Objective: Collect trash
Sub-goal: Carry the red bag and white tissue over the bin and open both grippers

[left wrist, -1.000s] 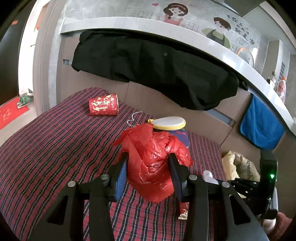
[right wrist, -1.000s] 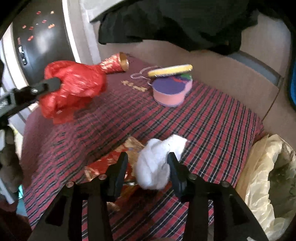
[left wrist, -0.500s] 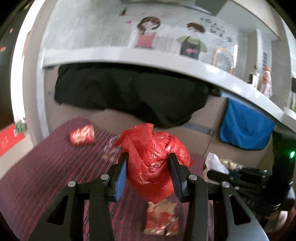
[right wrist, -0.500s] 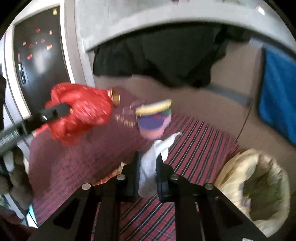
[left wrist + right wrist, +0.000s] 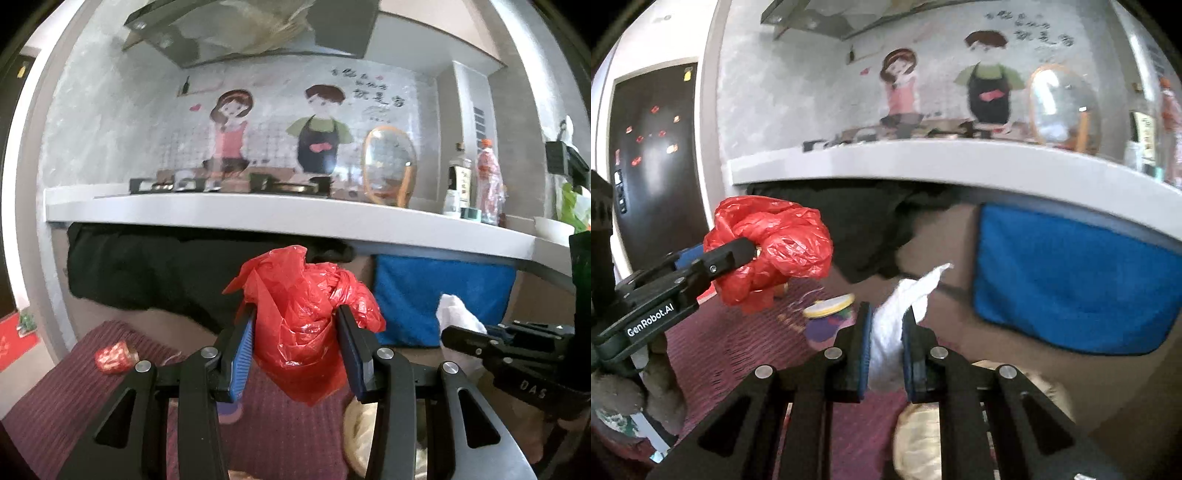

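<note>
Plaid cloth [image 5: 288, 435] underneath, near; left gripper [image 5: 295, 347] clenched on red plastic bag [image 5: 303, 325], lifted clear; right gripper [image 5: 886, 343] clamped on white tissue [image 5: 901, 310]. Behind: red can [image 5: 112, 358], blue towel [image 5: 1071, 288], black garment [image 5: 155, 269], white counter [image 5: 295, 218].
</note>
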Motion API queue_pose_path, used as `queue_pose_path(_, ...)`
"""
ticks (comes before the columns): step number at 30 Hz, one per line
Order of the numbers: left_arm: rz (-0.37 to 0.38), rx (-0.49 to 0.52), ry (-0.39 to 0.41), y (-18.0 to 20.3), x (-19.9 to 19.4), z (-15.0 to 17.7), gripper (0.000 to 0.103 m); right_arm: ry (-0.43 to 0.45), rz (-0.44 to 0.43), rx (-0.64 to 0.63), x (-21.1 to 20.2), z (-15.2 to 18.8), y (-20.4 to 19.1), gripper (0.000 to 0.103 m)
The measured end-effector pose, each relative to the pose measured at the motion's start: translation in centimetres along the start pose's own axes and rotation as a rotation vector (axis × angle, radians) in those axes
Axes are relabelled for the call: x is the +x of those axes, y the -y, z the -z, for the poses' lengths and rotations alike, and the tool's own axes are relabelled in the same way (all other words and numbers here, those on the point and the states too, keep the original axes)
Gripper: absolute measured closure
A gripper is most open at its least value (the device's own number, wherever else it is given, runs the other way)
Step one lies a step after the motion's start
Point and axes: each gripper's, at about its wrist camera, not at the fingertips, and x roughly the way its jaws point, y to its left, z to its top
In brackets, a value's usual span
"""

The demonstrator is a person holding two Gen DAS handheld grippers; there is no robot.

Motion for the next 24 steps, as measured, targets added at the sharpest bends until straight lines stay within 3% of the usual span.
queue_pose_path(4,0.028,0.008,0.004,2.2,0.9,0.1,0.059,0.027,0.061,0.011,-1.7,0.0,2.3,0.09)
queue_pose_path(12,0.103,-0.025,-0.079,5.5,4.4,2.6,0.059,0.066,0.141,0.054,-3.4,1.5,6.9,0.09)
queue_pose_path(24,0.158,0.003,-0.214,9.2,8.7,6.9,0.059,-0.006,0.168,0.164,-1.5,5.2,12.3,0.09)
